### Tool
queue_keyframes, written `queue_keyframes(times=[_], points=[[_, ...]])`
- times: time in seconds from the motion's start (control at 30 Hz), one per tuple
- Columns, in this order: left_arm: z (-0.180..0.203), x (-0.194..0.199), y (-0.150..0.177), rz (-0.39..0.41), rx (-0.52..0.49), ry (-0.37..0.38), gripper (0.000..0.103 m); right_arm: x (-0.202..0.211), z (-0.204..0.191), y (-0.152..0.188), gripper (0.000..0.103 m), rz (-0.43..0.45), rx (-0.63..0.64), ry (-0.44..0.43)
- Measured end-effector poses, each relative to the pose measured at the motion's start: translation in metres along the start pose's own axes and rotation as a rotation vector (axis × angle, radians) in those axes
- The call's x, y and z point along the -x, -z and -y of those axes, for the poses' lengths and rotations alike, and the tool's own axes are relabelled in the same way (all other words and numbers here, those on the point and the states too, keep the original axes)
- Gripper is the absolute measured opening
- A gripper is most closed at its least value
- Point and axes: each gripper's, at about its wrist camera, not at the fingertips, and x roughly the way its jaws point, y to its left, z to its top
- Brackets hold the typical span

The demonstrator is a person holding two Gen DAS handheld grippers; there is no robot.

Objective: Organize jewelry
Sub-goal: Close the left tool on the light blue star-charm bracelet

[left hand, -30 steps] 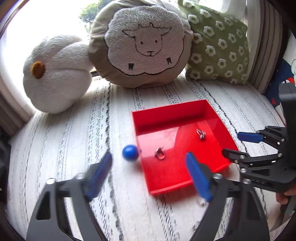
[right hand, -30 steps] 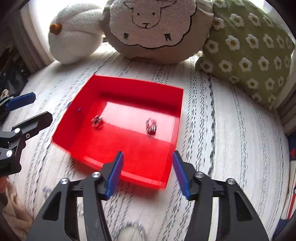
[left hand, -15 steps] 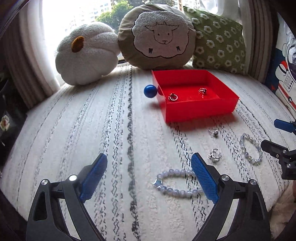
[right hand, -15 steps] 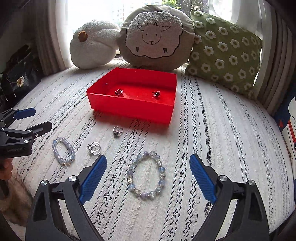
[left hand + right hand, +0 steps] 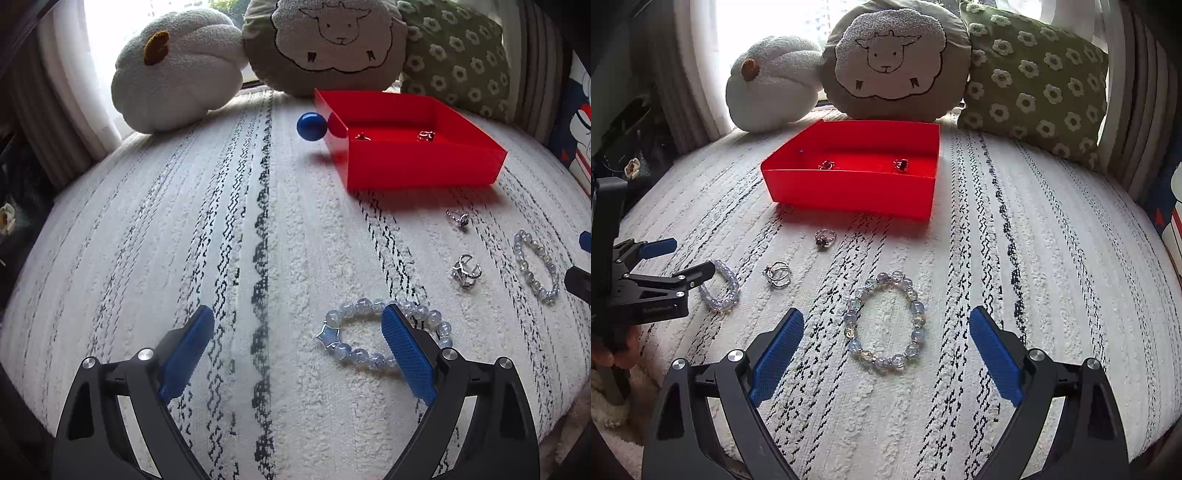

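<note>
Both the left claw and right claw gape wide and empty over beaded bracelets on the near cushion, presumably lining up pickups for the far red tray, which holds two rings.

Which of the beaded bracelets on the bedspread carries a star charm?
The bracelet with the star charm under the left gripper, partly behind its right finger. The others, in the right wrist view, show only beads.

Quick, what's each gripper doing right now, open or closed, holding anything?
Left gripper: open, holding nothing, above the rug beside the star bracelet.
Right gripper: open, holding nothing, jaws spread either side of the bead bracelet.
</note>
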Motion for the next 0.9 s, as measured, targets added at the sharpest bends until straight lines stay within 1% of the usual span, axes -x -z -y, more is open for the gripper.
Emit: queue_keyframes(times=[0.2,0.27,0.3,0.33,0.4,0.43,0.5,0.57,0.63,0.7,0.8,0.9], points=[[0.006,-0.005,0.003,-0.013,-0.025,-0.016,0.087,0.000,-0.001,0.000,0.089,-0.005,0.010,-0.002],[0.007,-0.004,0.004,-0.006,-0.024,-0.021,0.086,0.001,-0.001,0.000,0.089,-0.007,0.008,-0.002],[0.007,-0.003,0.004,-0.003,-0.023,-0.011,0.078,0.000,-0.001,0.000,0.089,-0.009,0.007,-0.001],[0.008,-0.003,0.005,-0.006,-0.018,0.011,0.075,0.000,0.000,0.000,0.089,-0.010,0.006,-0.001],[0.007,-0.001,0.006,-0.007,-0.005,0.039,0.063,0.000,0.001,0.000,0.089,-0.011,0.002,-0.003],[0.007,-0.001,0.006,-0.007,-0.005,0.053,0.061,0.000,0.001,0.000,0.089,-0.012,0.000,-0.003],[0.010,0.001,0.007,-0.007,-0.006,0.075,0.047,0.000,0.001,0.000,0.089,-0.013,0.000,-0.003],[0.013,0.002,0.007,-0.005,-0.018,0.093,0.040,0.000,0.001,0.000,0.089,-0.014,0.004,-0.004],[0.016,0.003,0.008,0.001,-0.030,0.092,0.036,0.000,0.001,0.000,0.089,-0.015,0.008,-0.006],[0.017,0.004,0.008,-0.004,-0.030,0.121,0.022,0.000,0.000,0.001,0.089,-0.014,0.010,-0.003],[0.020,0.005,0.009,-0.001,-0.037,0.126,0.015,-0.001,0.000,0.001,0.089,-0.015,0.007,0.001],[0.020,0.005,0.009,-0.002,-0.037,0.130,0.014,0.000,0.001,0.001,0.089,-0.015,0.002,0.004]])
